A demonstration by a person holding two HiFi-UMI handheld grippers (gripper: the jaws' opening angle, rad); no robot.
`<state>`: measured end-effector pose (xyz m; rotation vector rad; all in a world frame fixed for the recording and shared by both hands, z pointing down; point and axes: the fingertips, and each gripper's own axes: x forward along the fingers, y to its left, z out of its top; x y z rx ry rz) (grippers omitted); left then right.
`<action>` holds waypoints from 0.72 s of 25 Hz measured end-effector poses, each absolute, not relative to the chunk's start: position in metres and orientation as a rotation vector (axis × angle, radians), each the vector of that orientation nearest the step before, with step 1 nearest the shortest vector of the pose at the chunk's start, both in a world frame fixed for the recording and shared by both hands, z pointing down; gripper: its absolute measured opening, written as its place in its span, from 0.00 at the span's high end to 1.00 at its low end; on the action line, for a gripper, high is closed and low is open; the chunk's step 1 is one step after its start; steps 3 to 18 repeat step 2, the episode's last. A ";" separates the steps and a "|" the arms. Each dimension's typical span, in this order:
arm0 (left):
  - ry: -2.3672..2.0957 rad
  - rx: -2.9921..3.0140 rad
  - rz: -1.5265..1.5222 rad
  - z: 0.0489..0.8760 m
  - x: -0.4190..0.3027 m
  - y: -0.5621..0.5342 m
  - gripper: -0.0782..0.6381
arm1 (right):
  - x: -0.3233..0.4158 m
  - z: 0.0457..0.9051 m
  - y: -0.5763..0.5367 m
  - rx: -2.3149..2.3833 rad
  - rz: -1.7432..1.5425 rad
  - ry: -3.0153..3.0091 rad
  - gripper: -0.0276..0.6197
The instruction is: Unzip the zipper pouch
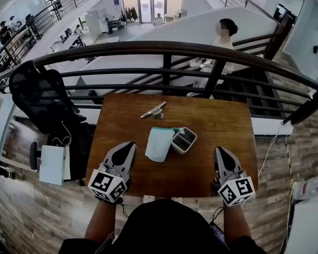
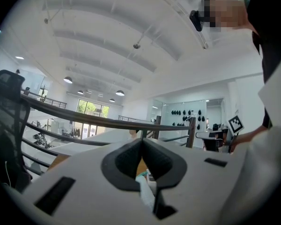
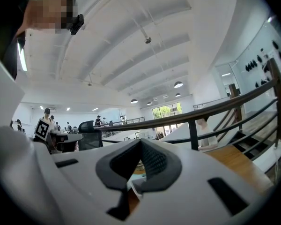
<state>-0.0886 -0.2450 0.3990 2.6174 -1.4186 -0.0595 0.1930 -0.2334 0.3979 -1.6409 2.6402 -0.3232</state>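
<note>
A pale teal zipper pouch (image 1: 159,143) lies flat in the middle of the wooden table (image 1: 222,126). My left gripper (image 1: 130,145) rests near the table's front edge, just left of the pouch and apart from it, its jaws shut on nothing. At the front right, well clear of the pouch, my right gripper (image 1: 220,150) is also shut and empty. In the left gripper view the closed jaw tips (image 2: 141,140) meet, and a sliver of the pouch (image 2: 144,187) shows below them. The right gripper view shows closed jaws (image 3: 140,142) as well.
A small grey open box (image 1: 184,139) sits against the pouch's right side. A slim metallic tool (image 1: 153,110) lies farther back on the table. A dark railing (image 1: 164,49) runs behind the table, and a black chair (image 1: 40,97) stands to the left.
</note>
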 end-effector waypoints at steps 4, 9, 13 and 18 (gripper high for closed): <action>-1.418 2.614 -0.058 0.401 -0.090 -0.246 0.87 | 0.193 0.399 -0.234 -1.643 -0.325 2.640 0.97; -1.418 2.614 -0.058 0.401 -0.090 -0.246 0.87 | 0.193 0.399 -0.234 -1.643 -0.325 2.640 0.97; -1.418 2.614 -0.058 0.401 -0.090 -0.246 0.87 | 0.193 0.399 -0.234 -1.643 -0.325 2.640 0.97; -1.418 2.614 -0.058 0.401 -0.090 -0.246 0.87 | 0.193 0.399 -0.234 -1.643 -0.325 2.640 0.97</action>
